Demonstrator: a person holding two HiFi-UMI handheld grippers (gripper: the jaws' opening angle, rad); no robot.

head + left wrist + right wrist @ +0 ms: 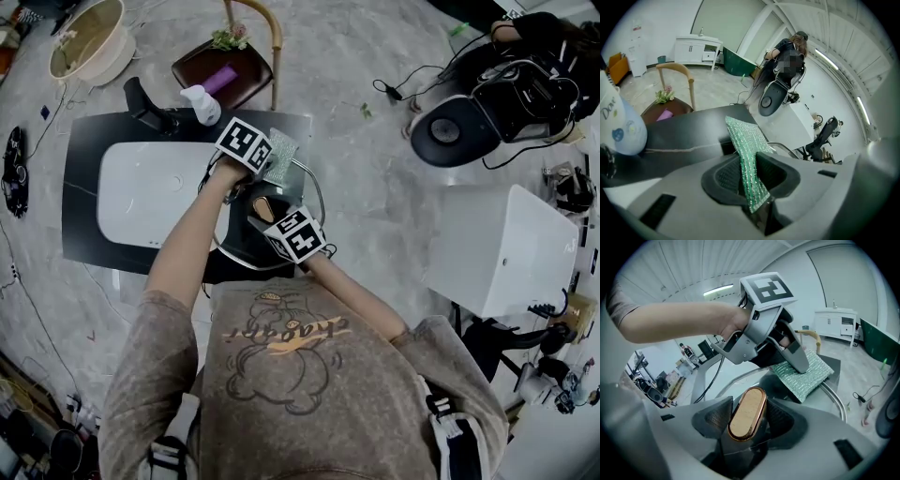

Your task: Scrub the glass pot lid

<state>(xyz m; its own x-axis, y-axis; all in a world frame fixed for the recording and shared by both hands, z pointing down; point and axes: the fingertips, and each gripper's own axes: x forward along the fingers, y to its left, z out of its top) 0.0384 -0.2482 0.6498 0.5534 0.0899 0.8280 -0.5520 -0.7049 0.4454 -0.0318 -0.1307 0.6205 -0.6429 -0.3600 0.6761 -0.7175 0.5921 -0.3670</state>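
Left tongs [749,174]: closed on a green scrub pad [744,147], which stands up out of the grip on edge.
Right tongs [746,417]: clamped on the lid knob [747,412], an oval piece with a wooden face and a gold-coloured band, one jaw on each long side.
Glass pot lid [834,394]: at the 3 o'clock end of the sink [141,187], over the dark worktop [89,141], and held by its knob. In the right gripper view its metal rim curves round behind the knob.
Pad on lid: the free part of the pad lies flat against the glass near the far rim, at about 1 o'clock from the knob, with the left tongs bearing down on it.
Tongs to each other: close together in the head view, left at 11 o'clock of the right, with the person's forearms reaching in from 6 o'clock.
Soap bottle [202,103]: white, standing on the worktop at 12 o'clock of the sink, just beside a black tap [145,105].
Chair [246,58]: beyond the worktop at 12 o'clock, with a purple thing on its seat.
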